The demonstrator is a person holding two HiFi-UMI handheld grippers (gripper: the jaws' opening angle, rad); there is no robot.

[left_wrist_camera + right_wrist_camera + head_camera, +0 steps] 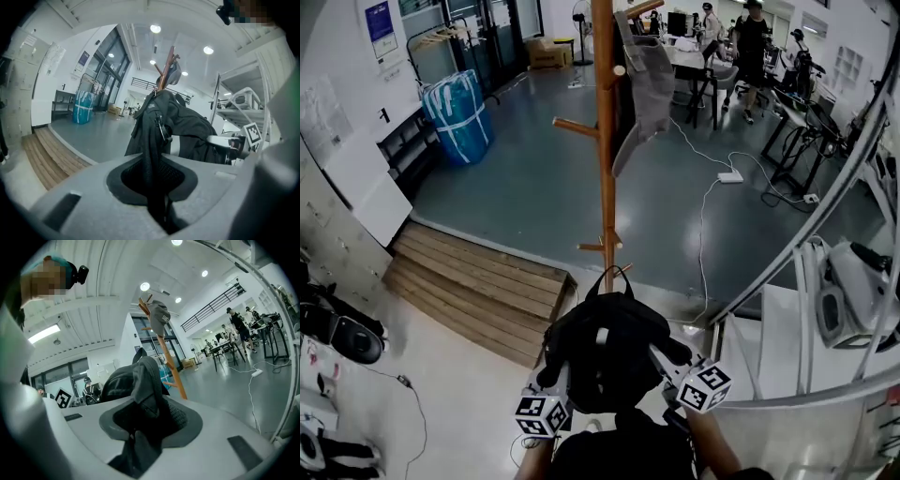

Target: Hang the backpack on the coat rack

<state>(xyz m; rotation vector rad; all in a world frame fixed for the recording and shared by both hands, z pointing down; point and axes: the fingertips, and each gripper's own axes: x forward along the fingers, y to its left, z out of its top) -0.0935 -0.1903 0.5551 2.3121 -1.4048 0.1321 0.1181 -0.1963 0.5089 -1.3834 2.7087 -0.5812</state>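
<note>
Jaws of the left gripper (158,187) are pressed together on a narrow black strap of the black soft-fabric backpack (605,352). The jaws of the right gripper (146,425) pinch a thicker fold of its dark padded fabric. Each gripper carries a cube with black-and-white square markers, and these patterns are the only print near at hand.

In the head view the backpack hangs in the air between the two grippers at the bottom centre, clear of the pale floor, with the left gripper at its left side and the right gripper at its right. It is rounded and slumped, matt black, with a short pale stripe (602,336) on its upper face. A thin looped carry handle (609,277) stands up from its top. The left gripper view shows a small metal clip (161,129) on the pinched strap.

Just beyond the loop rises the tall brown wooden coat rack (603,141). The loop is near its lowest pegs but on none of them. A grey garment (647,84) hangs from an upper peg.

Left of the rack lies a low platform of wooden planks (478,286), and farther off stands a blue wrapped bundle (457,114). A white power strip (730,176) lies on the grey floor to the right. On the far left wall, a blue poster (380,23) has print too small to read.
</note>
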